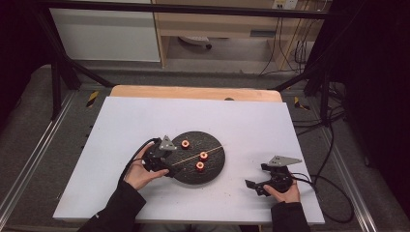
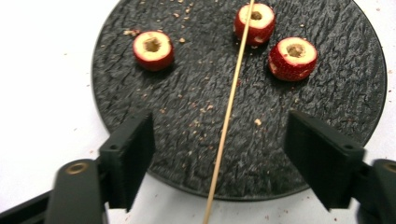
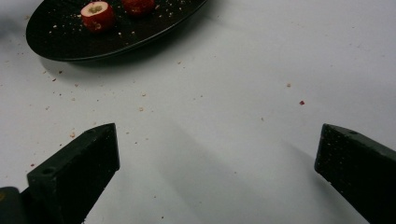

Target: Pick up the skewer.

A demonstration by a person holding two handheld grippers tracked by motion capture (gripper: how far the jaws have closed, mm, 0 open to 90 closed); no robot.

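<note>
A round black plate lies at the table's middle with three red hollowed fruit pieces on it. Across the plate lies a thin wooden skewer, its near end passing over the rim. Fruit pieces sit left and right of the stick. My left gripper stands open at the plate's near-left edge, the skewer between its jaws and untouched by either. My right gripper rests on the table right of the plate, open and empty.
A white sheet covers the table, with crumbs scattered near the plate. A wooden strip shows along the far edge. A black frame and cables stand around the table.
</note>
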